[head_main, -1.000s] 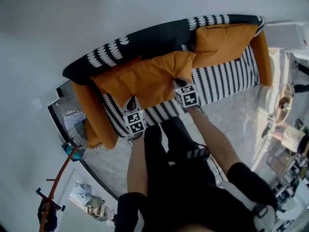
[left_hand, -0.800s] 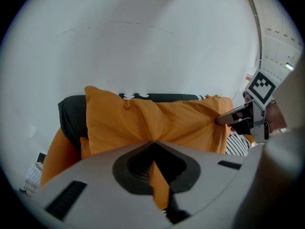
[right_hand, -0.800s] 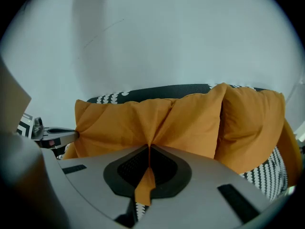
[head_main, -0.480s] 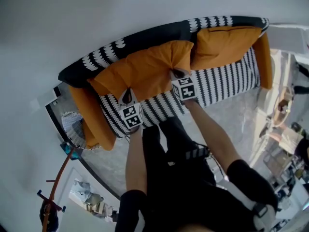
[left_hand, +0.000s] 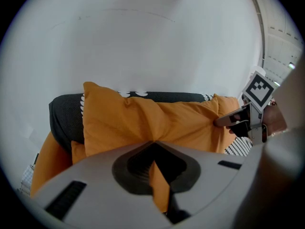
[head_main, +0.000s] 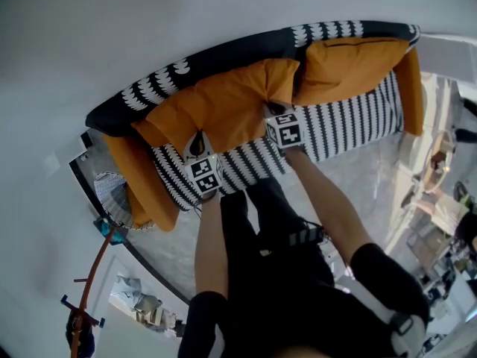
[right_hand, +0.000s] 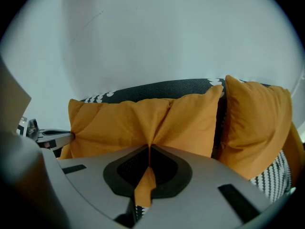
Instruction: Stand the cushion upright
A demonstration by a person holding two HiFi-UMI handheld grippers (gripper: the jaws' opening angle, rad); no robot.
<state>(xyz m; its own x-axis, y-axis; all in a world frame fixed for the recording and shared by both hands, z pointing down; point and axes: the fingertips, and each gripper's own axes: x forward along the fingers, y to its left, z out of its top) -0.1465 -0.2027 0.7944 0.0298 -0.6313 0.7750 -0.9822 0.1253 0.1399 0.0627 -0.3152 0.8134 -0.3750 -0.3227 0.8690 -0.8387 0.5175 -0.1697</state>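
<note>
An orange cushion [head_main: 223,110] leans against the black-and-white patterned backrest of the sofa [head_main: 343,121]. My left gripper [head_main: 198,148] is shut on the cushion's lower left edge, and orange cloth [left_hand: 143,123] is pinched between its jaws [left_hand: 153,149]. My right gripper [head_main: 274,112] is shut on the lower right edge, with a fold of the same cushion [right_hand: 143,120] caught in its jaws [right_hand: 149,149]. Each gripper view shows the other gripper at the cushion's far corner. A second orange cushion [head_main: 350,62] stands upright to the right [right_hand: 255,123].
Orange armrests close both sofa ends [head_main: 141,189] [head_main: 410,88]. A dark side table [head_main: 112,192] and a wooden coat stand [head_main: 89,282] are at the left. A cluttered shelf [head_main: 447,222] stands at the right. My legs are right in front of the seat.
Both grippers have pushed the cushion back toward the backrest, away from the seat's front edge. It now rests steeper against the back. Both grips have held.
</note>
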